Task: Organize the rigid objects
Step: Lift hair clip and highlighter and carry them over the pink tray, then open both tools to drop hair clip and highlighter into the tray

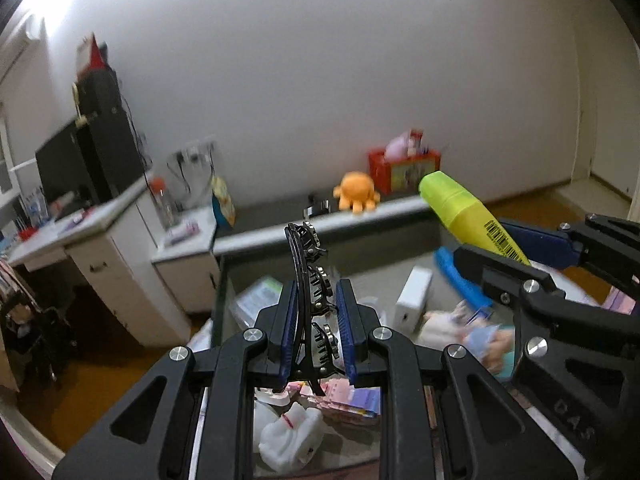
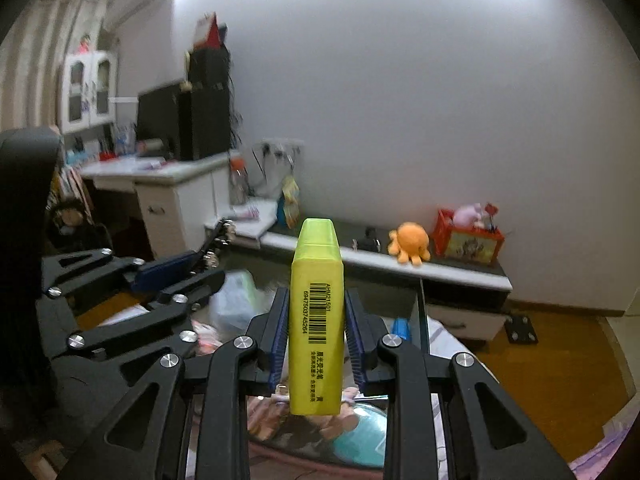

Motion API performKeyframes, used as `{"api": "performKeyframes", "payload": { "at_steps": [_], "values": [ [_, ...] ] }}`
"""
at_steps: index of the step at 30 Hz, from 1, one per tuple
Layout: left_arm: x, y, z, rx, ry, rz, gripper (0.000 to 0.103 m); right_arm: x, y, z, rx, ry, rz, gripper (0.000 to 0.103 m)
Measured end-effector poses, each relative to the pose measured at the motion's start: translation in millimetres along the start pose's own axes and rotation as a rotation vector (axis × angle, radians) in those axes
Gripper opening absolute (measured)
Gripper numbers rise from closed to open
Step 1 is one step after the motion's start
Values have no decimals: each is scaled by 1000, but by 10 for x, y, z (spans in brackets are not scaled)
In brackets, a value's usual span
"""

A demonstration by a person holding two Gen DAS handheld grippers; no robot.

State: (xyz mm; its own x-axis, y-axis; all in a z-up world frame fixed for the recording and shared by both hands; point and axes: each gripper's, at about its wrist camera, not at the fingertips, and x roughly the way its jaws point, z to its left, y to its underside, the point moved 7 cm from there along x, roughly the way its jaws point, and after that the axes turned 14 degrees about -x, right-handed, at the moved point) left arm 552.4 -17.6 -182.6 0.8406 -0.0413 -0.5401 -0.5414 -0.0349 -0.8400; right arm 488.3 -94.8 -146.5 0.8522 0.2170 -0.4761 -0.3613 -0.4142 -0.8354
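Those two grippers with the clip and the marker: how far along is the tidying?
Midway, it seems. In hand: the left gripper is shut on a black hair clip, and the right gripper is shut on a yellow highlighter. Neither is set down yet. Left: a white box, a blue item and other clutter lie jumbled below. Nothing visibly sorted shows, so I can't tell what is already done.

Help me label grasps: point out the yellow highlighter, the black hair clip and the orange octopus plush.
yellow highlighter (image 2: 316,312), right wrist view, on its barcode face.
black hair clip (image 1: 310,280), left wrist view, on its toothed spine.
orange octopus plush (image 2: 412,242), right wrist view, on its round body.
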Motion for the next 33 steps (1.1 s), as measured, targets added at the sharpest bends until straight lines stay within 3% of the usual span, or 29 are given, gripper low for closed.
{"api": "performKeyframes", "payload": {
  "at_steps": [5, 8, 9, 12, 15, 17, 19, 21, 25, 27, 33],
  "values": [
    [232, 131, 22, 10, -18, 42, 20, 458, 309, -60, 23, -22, 130, 27],
    [314, 159, 46, 12, -25, 64, 22, 532, 378, -96, 40, -18, 144, 27],
    [325, 168, 55, 11, -28, 68, 30, 545, 395, -122, 48, -6, 146, 27],
    [323, 158, 80, 9, -33, 59, 70, 563, 413, -182, 81, -27, 142, 28],
    [190, 122, 116, -11, -22, 44, 74, 520, 402, -244, 92, -3, 148, 43],
    [77, 91, 193, -33, -45, 29, 82, 410, 375, -298, 109, 24, 138, 66],
    [-106, 64, 272, -63, -50, 2, 96, 285, 330, -342, 118, 45, 114, 85],
    [-306, 43, 315, -101, -24, -21, 103, 89, 290, -385, 137, 54, 82, 85],
    [-837, 17, 350, -121, -18, -85, 103, -362, 200, -354, 148, 34, 11, 89],
    [-1058, 25, 359, -125, -22, -108, 103, -616, 149, -297, 129, 48, -18, 103],
    [-1870, 119, 317, -155, -7, -214, 103, -1400, 58, -76, 72, 108, -110, 103]
  ]
}}
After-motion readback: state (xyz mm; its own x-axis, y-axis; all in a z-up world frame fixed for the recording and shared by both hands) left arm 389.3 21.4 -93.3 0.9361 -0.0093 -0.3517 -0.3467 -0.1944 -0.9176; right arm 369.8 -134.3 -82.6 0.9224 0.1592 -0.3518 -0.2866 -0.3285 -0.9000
